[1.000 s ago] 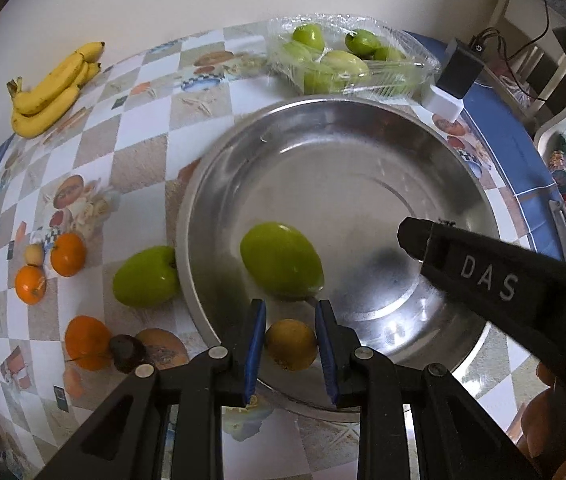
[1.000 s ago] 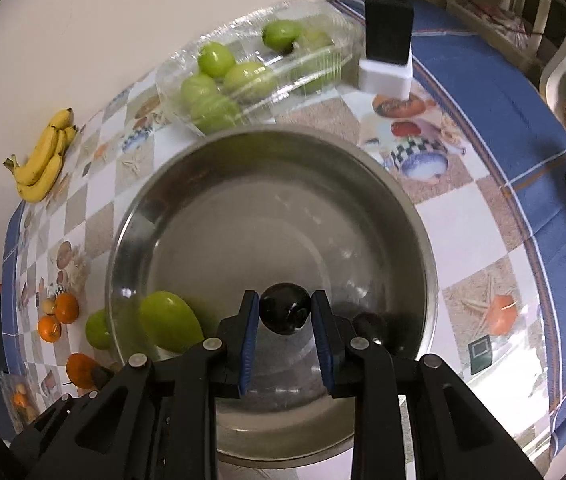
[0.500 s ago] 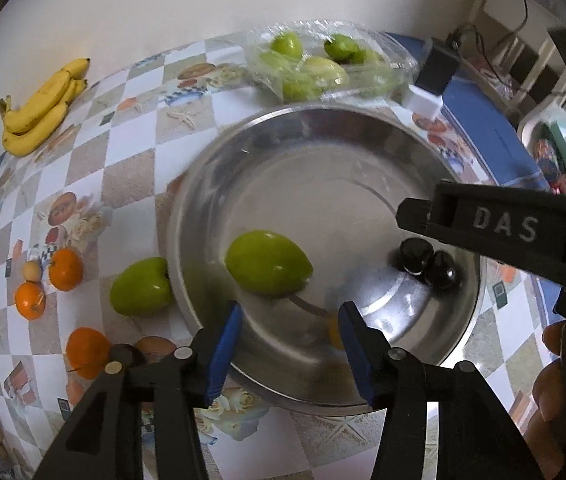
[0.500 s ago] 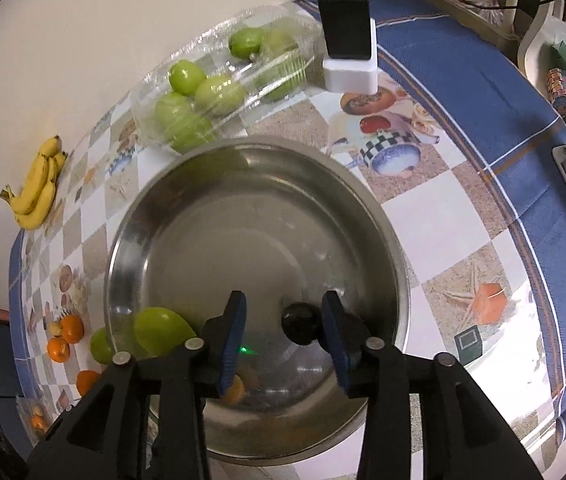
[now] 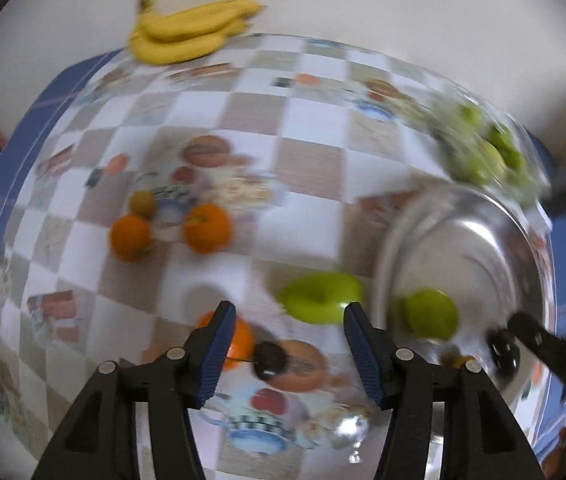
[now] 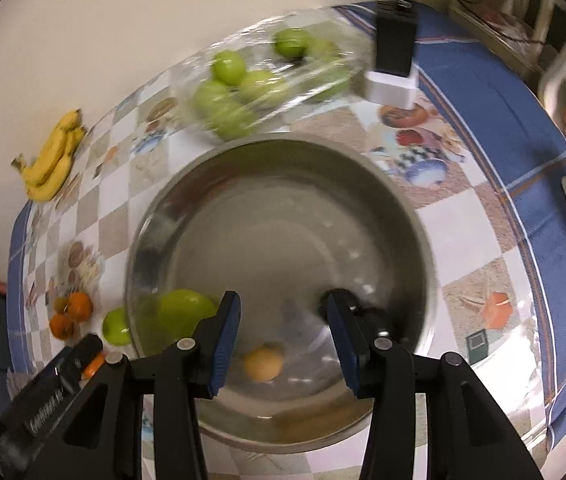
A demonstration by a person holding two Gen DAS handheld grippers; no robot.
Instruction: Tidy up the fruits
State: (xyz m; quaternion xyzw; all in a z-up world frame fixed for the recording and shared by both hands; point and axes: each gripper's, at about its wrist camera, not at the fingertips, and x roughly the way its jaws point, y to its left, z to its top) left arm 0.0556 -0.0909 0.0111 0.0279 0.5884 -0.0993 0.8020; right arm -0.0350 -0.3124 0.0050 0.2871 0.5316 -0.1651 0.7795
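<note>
1. While both sets of fingers gape wide and hold nothing, the left gripper [image 5: 285, 350] hangs over the tablecloth [image 5: 311, 168] and the right gripper [image 6: 281, 338] over the steel bowl [image 6: 403, 200].
2. Inside the bowl lie one green fruit [image 6: 185, 312], one small yellow fruit [image 6: 263, 362] and something dark, blurred.
3. Left outside, I judge: one green apple [image 5: 321, 296], three oranges [image 5: 207, 228], one dark fruit [image 5: 269, 358], one banana bunch [image 5: 191, 36].
</note>
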